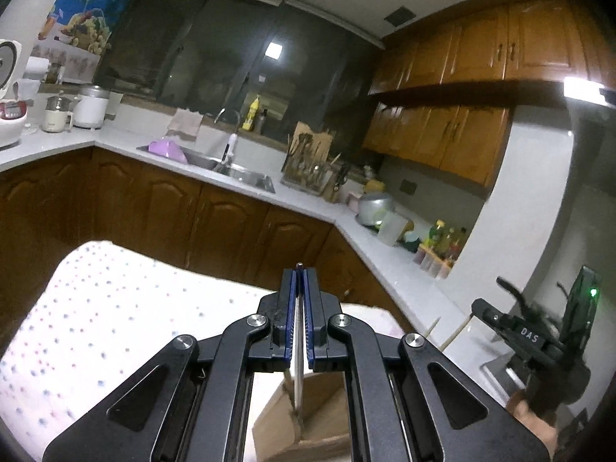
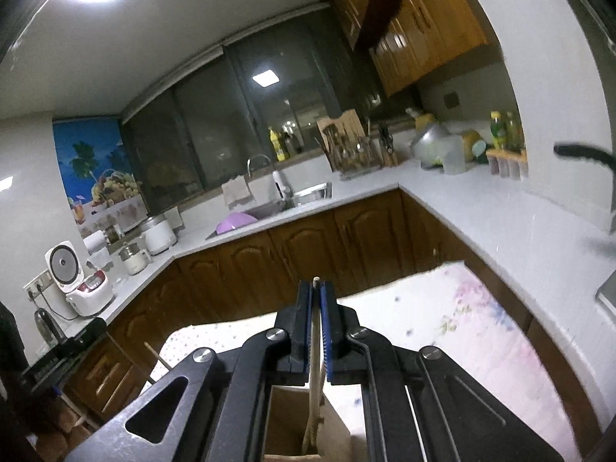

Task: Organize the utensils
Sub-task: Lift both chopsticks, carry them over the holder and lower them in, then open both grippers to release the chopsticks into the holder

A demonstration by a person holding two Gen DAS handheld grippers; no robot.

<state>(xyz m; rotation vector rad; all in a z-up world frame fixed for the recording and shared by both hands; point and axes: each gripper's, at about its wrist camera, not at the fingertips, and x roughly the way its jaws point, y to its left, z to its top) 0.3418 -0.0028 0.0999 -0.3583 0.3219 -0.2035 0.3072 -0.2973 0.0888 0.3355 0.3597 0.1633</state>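
My left gripper is shut on a thin metal utensil handle that runs down between its fingers into a brown cardboard box below. My right gripper is shut on a pale wooden utensil handle that hangs down into a brown cardboard box. The utensils' lower ends are hidden in the boxes. The right gripper's body shows at the right edge of the left wrist view, with two wooden sticks beside it.
A table with a dotted and floral cloth lies under both grippers. Behind it an L-shaped white counter holds a sink, a utensil rack, pots and bottles. Rice cookers stand at the left.
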